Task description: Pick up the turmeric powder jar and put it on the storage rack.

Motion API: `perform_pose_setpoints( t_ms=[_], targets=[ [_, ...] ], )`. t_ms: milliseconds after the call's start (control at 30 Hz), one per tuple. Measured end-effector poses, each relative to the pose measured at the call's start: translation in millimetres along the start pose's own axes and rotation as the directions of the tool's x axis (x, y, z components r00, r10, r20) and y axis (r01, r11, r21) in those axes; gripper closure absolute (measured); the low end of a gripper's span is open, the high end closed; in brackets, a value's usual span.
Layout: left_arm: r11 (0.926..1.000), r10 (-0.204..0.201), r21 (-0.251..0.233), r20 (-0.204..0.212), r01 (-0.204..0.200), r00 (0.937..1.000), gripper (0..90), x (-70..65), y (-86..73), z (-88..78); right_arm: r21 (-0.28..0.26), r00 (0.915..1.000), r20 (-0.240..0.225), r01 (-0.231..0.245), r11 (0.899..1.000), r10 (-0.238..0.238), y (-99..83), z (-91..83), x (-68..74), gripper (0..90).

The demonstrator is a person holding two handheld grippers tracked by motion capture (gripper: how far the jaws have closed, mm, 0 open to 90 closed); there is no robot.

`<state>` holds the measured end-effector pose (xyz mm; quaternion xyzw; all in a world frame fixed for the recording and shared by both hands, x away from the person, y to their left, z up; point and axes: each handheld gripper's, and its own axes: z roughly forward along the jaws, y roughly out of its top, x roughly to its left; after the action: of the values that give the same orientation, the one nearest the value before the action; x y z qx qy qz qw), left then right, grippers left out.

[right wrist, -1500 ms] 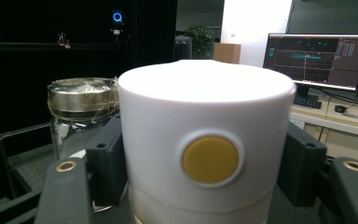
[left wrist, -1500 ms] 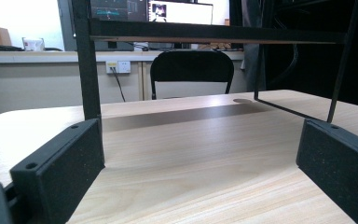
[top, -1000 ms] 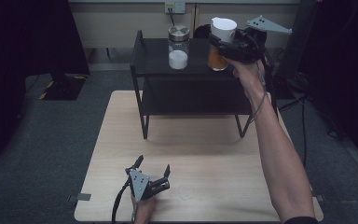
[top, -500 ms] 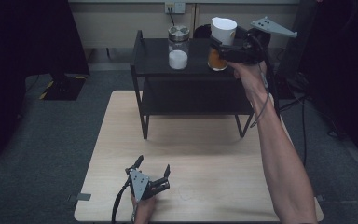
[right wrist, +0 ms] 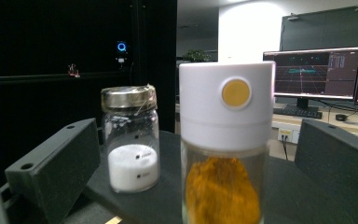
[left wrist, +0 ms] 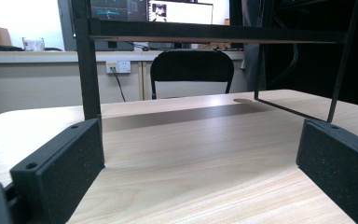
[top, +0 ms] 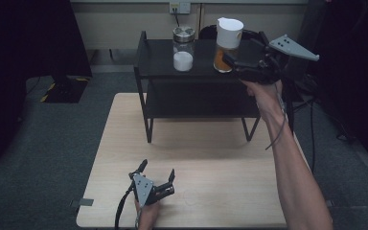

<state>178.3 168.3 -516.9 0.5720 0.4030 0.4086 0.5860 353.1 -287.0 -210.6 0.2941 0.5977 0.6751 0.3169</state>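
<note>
1. The right gripper (top: 230,61) sits in the upper right of the high view, at the top shelf of the black rack (top: 163,72). Its jaws stand apart on either side of the white-capped jar (right wrist: 223,154), which holds orange powder. In the right gripper view there is a gap between the glass and each pad, so I judge that nothing is clamped.
2. The jar stands near the right end of the shelf. If the jaws close off-centre, one pad would meet the glass first and push the jar sideways or tip it, and a fall to the table (top: 211,158) would be likely.
3. The jar looks tall and has a broad white cap, so a grip placed low on the glass may let it lean when lifted. A grip on the cap could pull the cap loose, though I cannot tell how the cap is fastened.
4. The metal-lidded jar (right wrist: 130,140), which holds white powder, stands apart to the left in the right gripper view. A wide swing of that jaw could knock it.
5. The left gripper (top: 155,181) rests at the lower centre of the high view with its jaws wide apart and empty over bare wood. It is well clear of the rack's legs, so the risk there is small.
</note>
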Motion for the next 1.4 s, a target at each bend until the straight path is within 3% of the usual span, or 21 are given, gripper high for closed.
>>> perform_pose_setpoints(
  t_ms=[233, 600, 833, 933, 1067, 1200, 1333, 1400],
  targets=[
    [1.0000, 0.000, 0.000, 0.000, 0.000, 1.0000, 0.2, 0.0, 0.0, 0.0, -0.033, 0.9999, -0.012, -0.012, 0.999, 0.012, -22.1, -40.3, 4.7, 0.0],
    [1.0000, 0.000, 0.000, 0.000, 0.000, 1.0000, 0.2, 0.0, 0.0, 0.0, -0.058, 0.9996, 0.028, -0.010, 0.998, 0.012, -65.1, -101.4, 12.9, 0.0],
    [1.0000, 0.000, -0.001, 0.001, 0.000, 1.0000, 0.2, 0.1, -0.1, -0.3, -0.092, 0.9965, 0.076, -0.028, 0.995, 0.035, -117.4, -137.2, 30.2, 0.0],
    [1.0000, 0.000, 0.000, 0.001, 0.000, 1.0000, 0.1, 0.1, -0.1, -0.2, -0.072, 0.9936, 0.106, -0.032, 0.997, 0.040, -141.8, -153.1, 39.5, 0.0],
    [1.0000, 0.000, -0.001, 0.001, 0.000, 1.0000, 0.1, 0.1, -0.1, -0.2, -0.048, 0.9870, 0.159, -0.017, 0.999, 0.024, -178.3, -173.6, 57.7, 0.0],
    [1.0000, 0.000, -0.001, 0.001, 0.000, 1.0000, 0.1, 0.1, -0.1, -0.2, 0.003, 0.9772, 0.209, 0.038, 0.999, -0.038, -213.0, -187.6, 78.7, 0.0],
    [1.0000, 0.000, -0.001, 0.001, 0.000, 1.0000, 0.1, 0.0, -0.1, -0.2, 0.046, 0.9632, 0.260, 0.057, 0.997, -0.067, -238.7, -192.2, 93.9, 0.0],
    [1.0000, 0.000, -0.001, 0.000, 0.000, 1.0000, 0.1, -0.3, -0.2, -0.5, 0.078, 0.9521, 0.289, 0.080, 0.994, -0.099, -246.6, -192.1, 101.8, 0.0]
  ],
)
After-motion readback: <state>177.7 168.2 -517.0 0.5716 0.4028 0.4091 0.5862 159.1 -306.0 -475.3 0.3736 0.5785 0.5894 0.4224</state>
